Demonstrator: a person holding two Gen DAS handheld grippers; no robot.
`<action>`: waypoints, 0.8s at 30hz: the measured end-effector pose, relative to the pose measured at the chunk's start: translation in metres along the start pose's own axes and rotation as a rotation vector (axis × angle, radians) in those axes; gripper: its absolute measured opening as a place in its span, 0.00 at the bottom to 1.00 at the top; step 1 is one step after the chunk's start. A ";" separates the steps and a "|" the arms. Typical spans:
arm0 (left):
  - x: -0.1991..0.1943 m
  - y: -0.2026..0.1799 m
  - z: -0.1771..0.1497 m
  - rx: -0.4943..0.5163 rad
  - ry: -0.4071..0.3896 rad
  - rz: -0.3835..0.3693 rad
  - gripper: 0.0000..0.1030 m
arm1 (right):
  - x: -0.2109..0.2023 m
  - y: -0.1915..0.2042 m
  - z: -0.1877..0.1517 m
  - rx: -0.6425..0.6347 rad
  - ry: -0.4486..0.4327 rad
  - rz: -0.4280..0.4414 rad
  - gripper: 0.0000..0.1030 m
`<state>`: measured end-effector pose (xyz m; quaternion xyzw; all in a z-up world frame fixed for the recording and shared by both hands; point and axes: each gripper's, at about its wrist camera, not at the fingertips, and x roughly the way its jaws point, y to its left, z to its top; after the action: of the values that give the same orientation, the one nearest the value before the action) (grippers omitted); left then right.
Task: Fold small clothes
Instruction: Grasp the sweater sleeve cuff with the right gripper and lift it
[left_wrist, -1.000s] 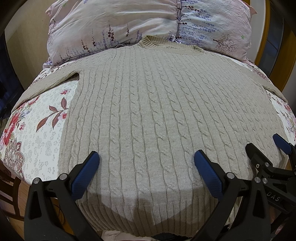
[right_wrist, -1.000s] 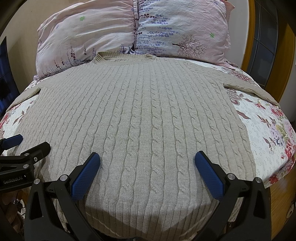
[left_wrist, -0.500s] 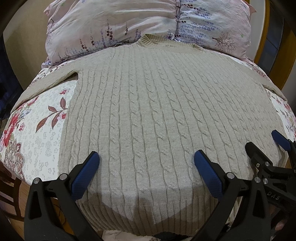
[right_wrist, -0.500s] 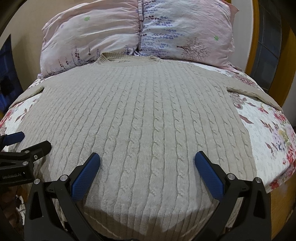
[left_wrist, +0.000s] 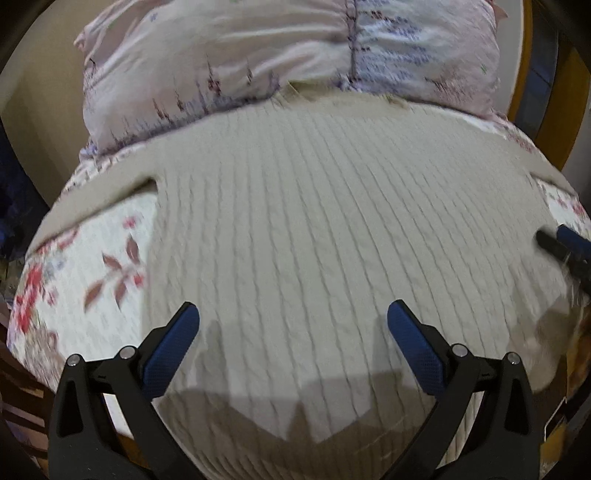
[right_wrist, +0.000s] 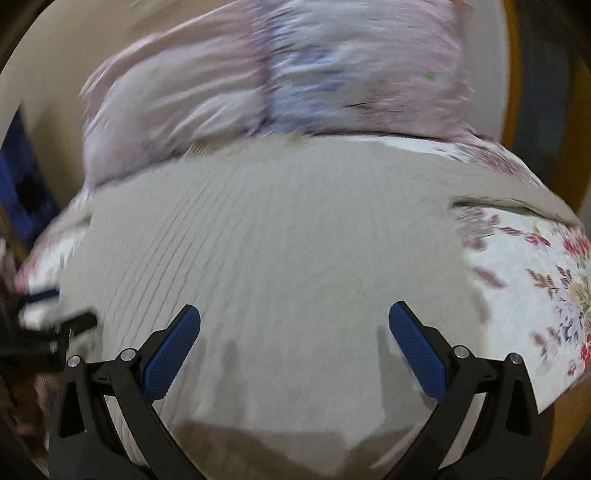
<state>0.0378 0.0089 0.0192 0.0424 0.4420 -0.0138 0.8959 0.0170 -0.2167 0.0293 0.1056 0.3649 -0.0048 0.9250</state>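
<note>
Sweater (right_wrist: 280, 251): laid flat on the bed (right_wrist: 524, 295), neckline toward the pillows (right_wrist: 288, 85).
Right tongs (right_wrist: 294, 345): held wide apart above the hem.
Left tongs (right_wrist: 48, 325): blurred, seen at the left edge.

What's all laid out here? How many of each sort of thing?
Sweater: 1
Pillows: 2
Floral bedspread: 1
Handheld grippers, left gripper and right gripper, both open: 2
Total: 6
</note>
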 end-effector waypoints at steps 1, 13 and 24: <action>0.001 0.003 0.005 -0.005 -0.004 -0.006 0.98 | 0.001 -0.020 0.014 0.070 -0.007 -0.011 0.99; 0.024 0.047 0.085 -0.092 -0.046 -0.120 0.98 | 0.038 -0.211 0.085 0.706 0.017 -0.112 0.65; 0.057 0.056 0.118 -0.102 -0.072 -0.116 0.98 | 0.054 -0.277 0.080 0.935 -0.020 -0.140 0.41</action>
<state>0.1697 0.0547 0.0490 -0.0296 0.4112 -0.0447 0.9100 0.0865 -0.4992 -0.0036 0.4857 0.3209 -0.2321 0.7793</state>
